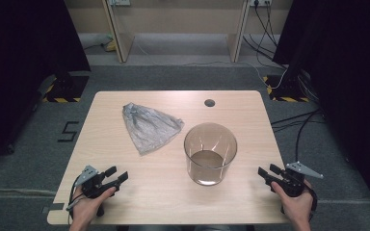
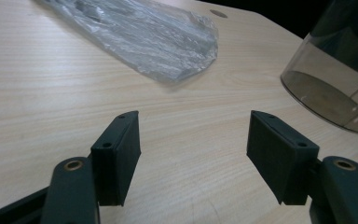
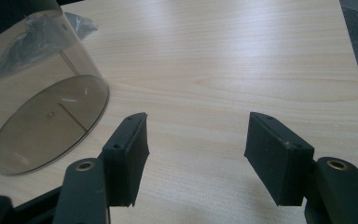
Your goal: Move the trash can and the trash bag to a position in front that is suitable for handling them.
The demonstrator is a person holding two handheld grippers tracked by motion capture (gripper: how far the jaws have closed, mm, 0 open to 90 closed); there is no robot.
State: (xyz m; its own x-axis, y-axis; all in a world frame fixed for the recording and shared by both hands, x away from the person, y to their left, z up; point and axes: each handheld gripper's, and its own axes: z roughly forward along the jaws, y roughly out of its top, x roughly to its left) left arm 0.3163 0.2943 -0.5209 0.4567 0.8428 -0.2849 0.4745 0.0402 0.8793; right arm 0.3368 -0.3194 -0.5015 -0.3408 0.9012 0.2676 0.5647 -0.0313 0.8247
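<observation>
A light wooden worktop (image 1: 173,192) carries a clear, smoke-tinted round container (image 1: 210,153) standing upright just right of centre, and a crumpled translucent plastic bag (image 1: 148,126) lying flat at about 10 o'clock from it, near but apart. A small dark round hole (image 1: 209,103) sits in the worktop toward 12 o'clock, by the far edge.

The left gripper (image 1: 117,177) rests at roughly 7 o'clock, held in the person's left hand (image 1: 89,207), its fingers (image 2: 116,156) spread wide and released over bare wood, the bag ahead of them. The right gripper (image 1: 266,173) sits at about 4 o'clock in the right hand (image 1: 296,207), fingers (image 3: 277,156) likewise parted and holding nothing, the container just beside its left finger. The container looks empty, though its tinted wall makes that hard to confirm.
</observation>
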